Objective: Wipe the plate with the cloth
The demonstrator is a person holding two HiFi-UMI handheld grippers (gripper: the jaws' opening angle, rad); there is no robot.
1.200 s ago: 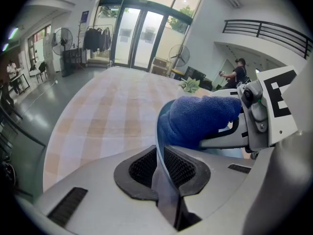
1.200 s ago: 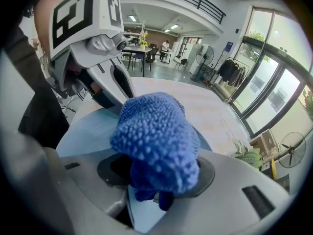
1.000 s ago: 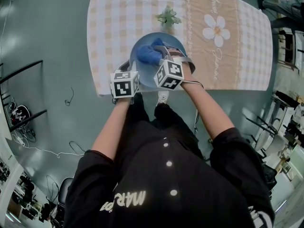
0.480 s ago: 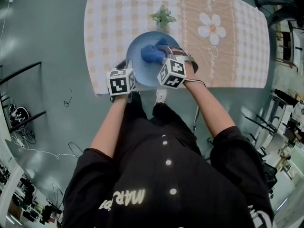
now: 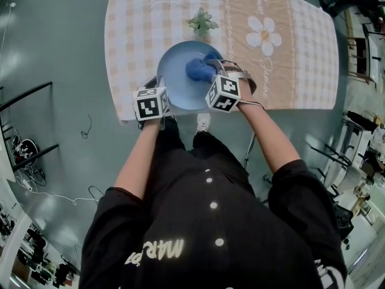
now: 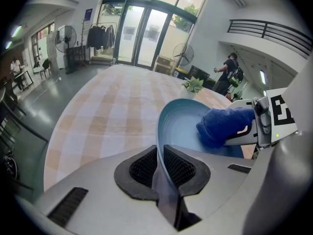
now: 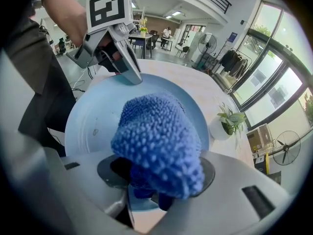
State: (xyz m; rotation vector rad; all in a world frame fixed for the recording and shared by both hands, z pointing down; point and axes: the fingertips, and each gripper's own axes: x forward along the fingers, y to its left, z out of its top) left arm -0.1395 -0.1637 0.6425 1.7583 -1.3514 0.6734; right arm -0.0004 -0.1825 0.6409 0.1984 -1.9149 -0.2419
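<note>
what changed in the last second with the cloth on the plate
The right hand-held gripper swept the blue cloth across the plate, from its left part to its right side in the head view. The left hand-held gripper stayed clamped on the plate's near rim, and the small plant did not move.

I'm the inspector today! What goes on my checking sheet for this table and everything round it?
Surface: checked tablecloth with a flower print, lying flat.
Job's things: blue plate at the table's near edge; blue cloth against its face.
Clutter: small potted plant behind the plate.
Claws: left claw shut on the plate's rim; right claw shut on the cloth.
Cables: loose cables on the floor, left.
Surroundings: glass doors, standing fan.
</note>
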